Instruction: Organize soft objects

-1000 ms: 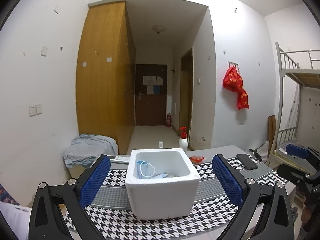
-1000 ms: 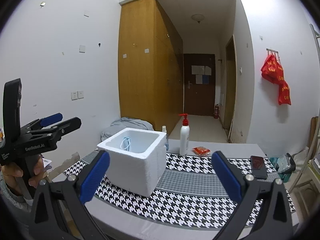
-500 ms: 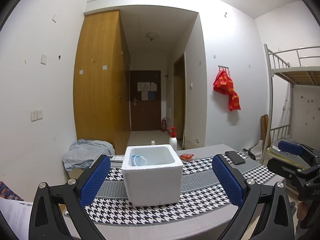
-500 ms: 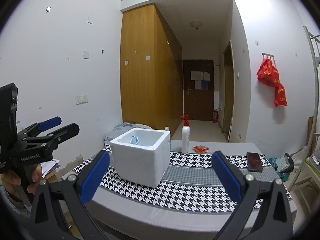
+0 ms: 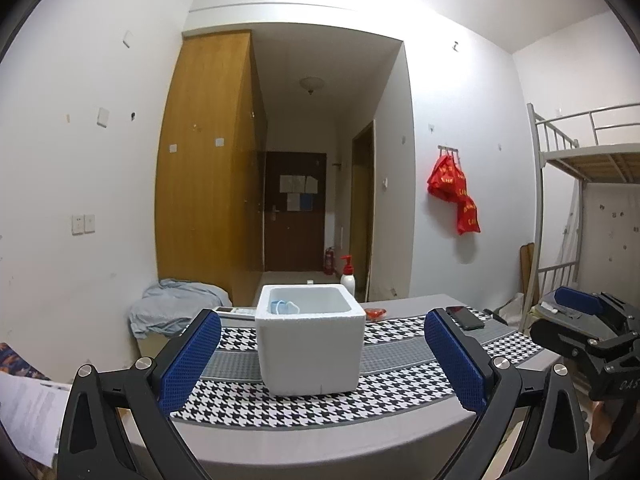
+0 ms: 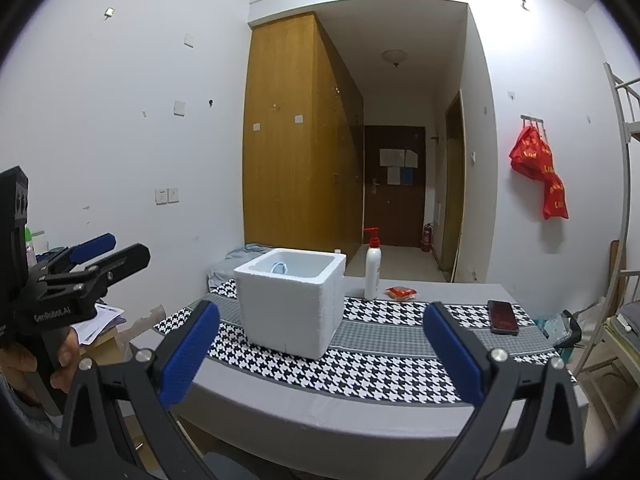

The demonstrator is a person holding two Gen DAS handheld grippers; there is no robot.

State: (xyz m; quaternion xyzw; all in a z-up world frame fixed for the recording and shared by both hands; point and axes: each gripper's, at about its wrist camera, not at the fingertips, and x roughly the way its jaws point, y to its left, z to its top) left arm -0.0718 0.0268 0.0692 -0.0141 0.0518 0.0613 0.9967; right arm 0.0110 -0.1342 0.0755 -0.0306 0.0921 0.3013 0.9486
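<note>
A white foam box stands on the houndstooth cloth of the table; it also shows in the right wrist view. Blue face masks lie inside it against the left wall, also seen in the right wrist view. My left gripper is open and empty, held back from the table's near edge, facing the box. My right gripper is open and empty, off the table's front, right of the box.
A white pump bottle with red top, a red packet and a black phone lie on the table behind and right of the box. A grey cloth bundle sits left of the table. A bunk bed frame stands right.
Both grippers have pulled back and away from the table, so the box looks smaller and farther. Both stay open and empty. The box and masks have not moved.
</note>
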